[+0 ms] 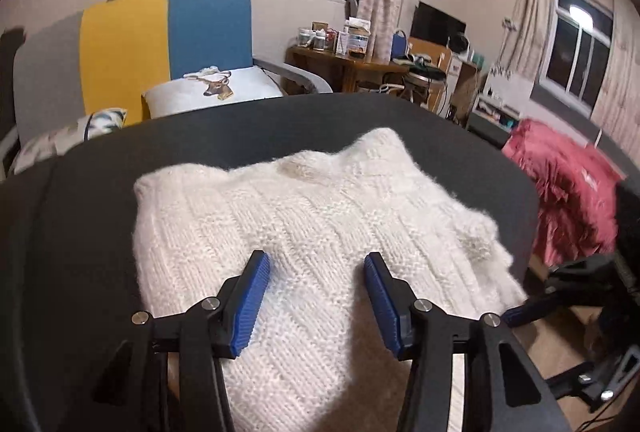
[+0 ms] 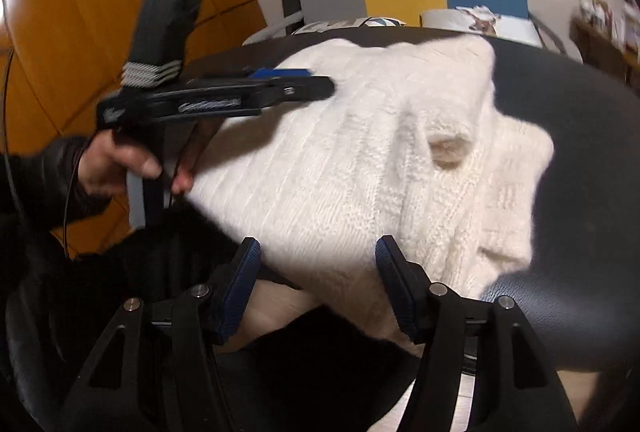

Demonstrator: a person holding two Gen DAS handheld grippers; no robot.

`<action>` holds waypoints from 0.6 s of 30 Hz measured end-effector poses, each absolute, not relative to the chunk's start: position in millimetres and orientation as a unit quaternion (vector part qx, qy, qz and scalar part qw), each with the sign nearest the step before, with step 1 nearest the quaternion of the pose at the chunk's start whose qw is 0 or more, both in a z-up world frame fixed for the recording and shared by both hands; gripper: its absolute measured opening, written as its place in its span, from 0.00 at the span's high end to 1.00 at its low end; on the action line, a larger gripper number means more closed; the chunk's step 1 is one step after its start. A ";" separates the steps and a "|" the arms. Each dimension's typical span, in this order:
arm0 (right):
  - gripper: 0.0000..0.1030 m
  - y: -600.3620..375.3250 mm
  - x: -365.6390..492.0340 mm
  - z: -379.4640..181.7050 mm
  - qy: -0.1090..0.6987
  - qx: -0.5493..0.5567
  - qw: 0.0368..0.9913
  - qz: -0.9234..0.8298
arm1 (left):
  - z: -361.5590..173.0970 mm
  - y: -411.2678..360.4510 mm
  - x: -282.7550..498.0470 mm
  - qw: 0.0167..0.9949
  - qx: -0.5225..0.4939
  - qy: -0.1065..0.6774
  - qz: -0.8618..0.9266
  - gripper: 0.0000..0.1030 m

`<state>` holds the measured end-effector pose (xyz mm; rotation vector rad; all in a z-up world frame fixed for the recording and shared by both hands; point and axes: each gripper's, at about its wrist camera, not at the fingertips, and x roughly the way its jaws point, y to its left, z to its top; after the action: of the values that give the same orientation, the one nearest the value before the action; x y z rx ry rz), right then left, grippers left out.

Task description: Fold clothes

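A white knitted sweater point(image 1: 304, 216) lies folded in a thick bundle on the dark table point(image 1: 80, 232). In the left wrist view my left gripper point(image 1: 316, 266) hovers over the sweater's near half, its blue pads wide apart with only knit below them. The right wrist view shows the same sweater point(image 2: 360, 160), its near edge hanging over the table's rim. My right gripper point(image 2: 318, 248) is open, and that near edge lies between its pads without being pinched. A hand point(image 2: 116, 160) holds the left gripper point(image 2: 316, 82) above the sweater's far left part.
A grey, yellow and blue chair back point(image 1: 160, 40) with a deer cushion point(image 1: 216, 88) stands behind the table. A red garment point(image 1: 568, 192) is draped at the right. A wooden side table point(image 1: 344, 64) holds jars. An orange wooden door point(image 2: 100, 12) is at the left.
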<state>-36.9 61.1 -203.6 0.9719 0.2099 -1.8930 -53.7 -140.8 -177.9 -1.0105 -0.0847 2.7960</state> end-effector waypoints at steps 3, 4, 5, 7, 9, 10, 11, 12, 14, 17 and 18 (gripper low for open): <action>0.38 45.8 -44.6 -199.4 0.107 0.386 0.474 -0.784 | -177.1 -148.0 -68.1 0.075 -0.344 -0.020 0.936 0.50; 0.38 37.7 -50.0 -203.0 0.115 0.389 0.472 -0.783 | -175.5 -152.3 -71.7 0.068 -0.347 -0.020 0.935 0.50; 0.38 31.0 -51.6 -204.2 0.127 0.389 0.473 -0.780 | -173.6 -156.7 -74.8 0.061 -0.350 -0.019 0.935 0.50; 0.38 20.8 -58.6 -196.7 0.140 0.389 0.476 -0.776 | -160.6 -167.5 -68.9 0.038 -0.344 -0.027 0.938 0.51; 0.38 17.0 -63.5 -179.7 0.143 0.371 0.481 -0.781 | -145.2 -176.7 -57.8 0.014 -0.327 -0.023 0.945 0.51; 0.38 18.3 -64.9 -166.5 0.140 0.353 0.485 -0.788 | -139.9 -180.0 -53.6 0.001 -0.322 -0.018 0.947 0.51; 0.38 17.5 -65.4 -158.5 0.133 0.339 0.489 -0.793 | -137.4 -182.7 -53.1 -0.007 -0.321 -0.016 0.947 0.51; 0.38 16.4 -69.3 -149.1 0.126 0.323 0.489 -0.800 | -135.9 -185.6 -52.4 -0.013 -0.324 -0.019 0.946 0.51; 0.37 7.0 -80.2 -137.2 0.123 0.301 0.485 -0.812 | -140.4 -190.0 -56.0 -0.022 -0.338 -0.024 0.941 0.51; 0.36 -10.6 -103.6 -147.8 0.136 0.321 0.470 -0.811 | -172.7 -187.2 -58.2 -0.029 -0.388 -0.040 0.920 0.51; 0.36 -12.6 -111.3 -164.0 0.148 0.351 0.454 -0.806 | -179.8 -186.9 -55.3 -0.032 -0.382 -0.043 0.922 0.48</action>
<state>-111.3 -12.6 -164.0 0.8656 0.3649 -1.9890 -55.3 -186.9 -179.8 -1.2270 -0.1376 2.9590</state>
